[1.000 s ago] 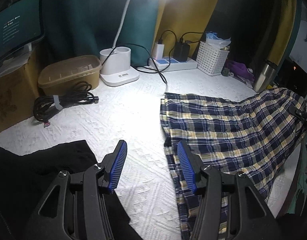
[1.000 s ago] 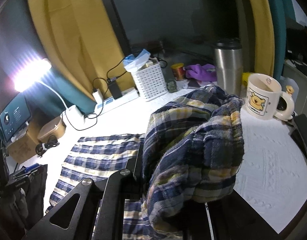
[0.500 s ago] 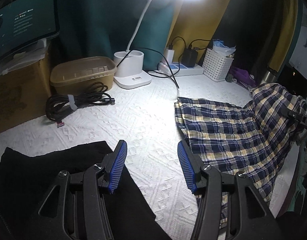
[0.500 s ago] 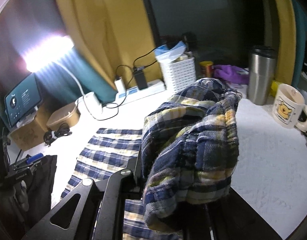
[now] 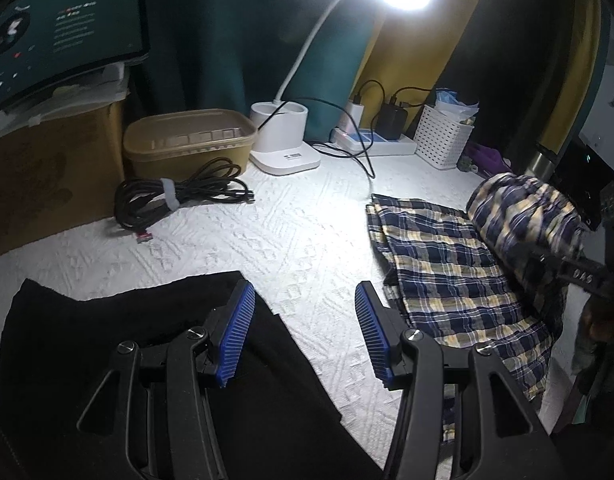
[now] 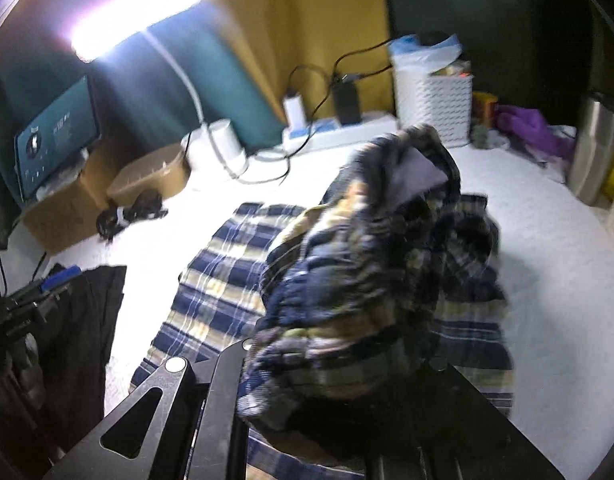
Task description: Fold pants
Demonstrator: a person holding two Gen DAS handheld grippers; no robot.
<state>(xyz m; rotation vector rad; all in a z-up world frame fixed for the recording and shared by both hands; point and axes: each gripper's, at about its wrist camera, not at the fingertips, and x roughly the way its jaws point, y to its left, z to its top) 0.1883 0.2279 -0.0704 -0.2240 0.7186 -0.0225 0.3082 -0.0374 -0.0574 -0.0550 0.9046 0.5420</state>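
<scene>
Blue-and-yellow plaid pants (image 5: 439, 264) lie partly flat on the white textured table cover (image 5: 299, 232). My right gripper (image 6: 339, 364) is shut on a bunched end of the plaid pants (image 6: 363, 264) and holds it up over the flat part; the cloth hides its fingertips. That raised bunch (image 5: 523, 216) and the right gripper (image 5: 571, 272) also show at the right edge of the left wrist view. My left gripper (image 5: 303, 320) stands open with nothing between its blue pads (image 5: 237, 328), above the edge of a black garment (image 5: 107, 344).
Along the back stand a tan lidded container (image 5: 191, 140), a coiled black cable (image 5: 175, 196), a white lamp base (image 5: 285, 144), a power strip (image 5: 375, 142) and a white basket (image 5: 443, 140). A steel tumbler (image 6: 595, 148) stands at the right. A monitor (image 5: 63, 40) sits on a cardboard box at the left.
My left gripper has drifted left, off the plaid pants and over the black garment. My right gripper has carried the bunched pants end leftward and lower, over the flat part.
</scene>
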